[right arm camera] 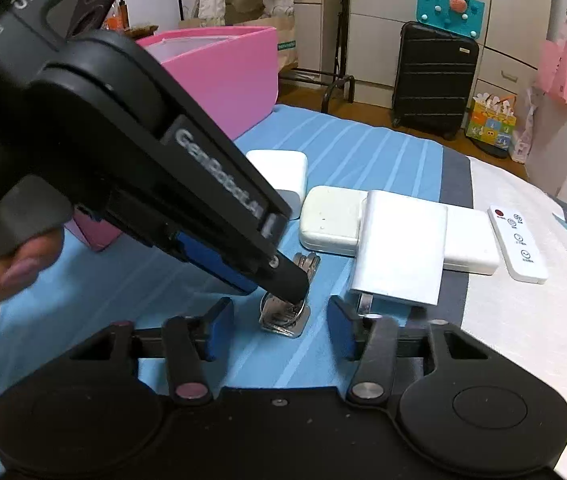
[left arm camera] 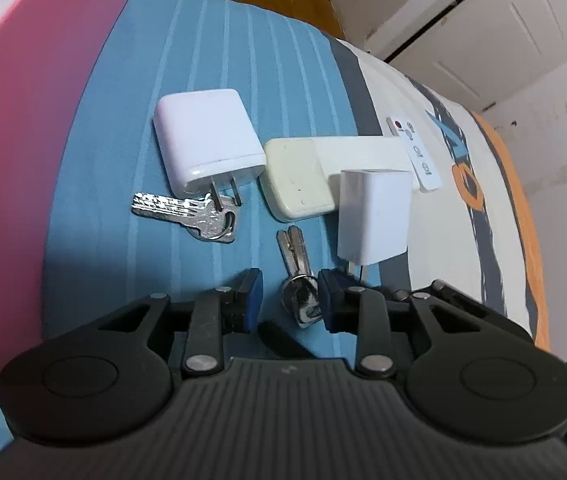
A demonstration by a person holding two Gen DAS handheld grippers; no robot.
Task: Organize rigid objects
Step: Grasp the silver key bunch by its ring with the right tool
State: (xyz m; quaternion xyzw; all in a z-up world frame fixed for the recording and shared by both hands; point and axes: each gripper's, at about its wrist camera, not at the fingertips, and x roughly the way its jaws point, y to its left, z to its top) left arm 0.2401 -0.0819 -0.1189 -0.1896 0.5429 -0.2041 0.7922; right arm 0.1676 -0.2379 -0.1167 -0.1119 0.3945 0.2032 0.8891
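A small bunch of keys (left arm camera: 297, 276) lies on the blue striped bedsheet. My left gripper (left arm camera: 289, 300) is open, its blue pads on either side of the key ring. In the right wrist view the left gripper (right arm camera: 283, 280) reaches down onto the same keys (right arm camera: 283, 320). My right gripper (right arm camera: 279, 326) is open and empty, just in front of them. A second silver key (left arm camera: 187, 212) lies by a white plug charger (left arm camera: 207, 140). A smaller white charger (left arm camera: 373, 216), a cream power bank (left arm camera: 295, 180) and a white remote (left arm camera: 415, 152) lie beyond.
A pink storage box (right arm camera: 223, 76) stands on the bed at the left, also filling the left edge of the left wrist view (left arm camera: 23, 140). A black suitcase (right arm camera: 431, 76) and bags stand on the floor beyond the bed. The bed edge runs along the right.
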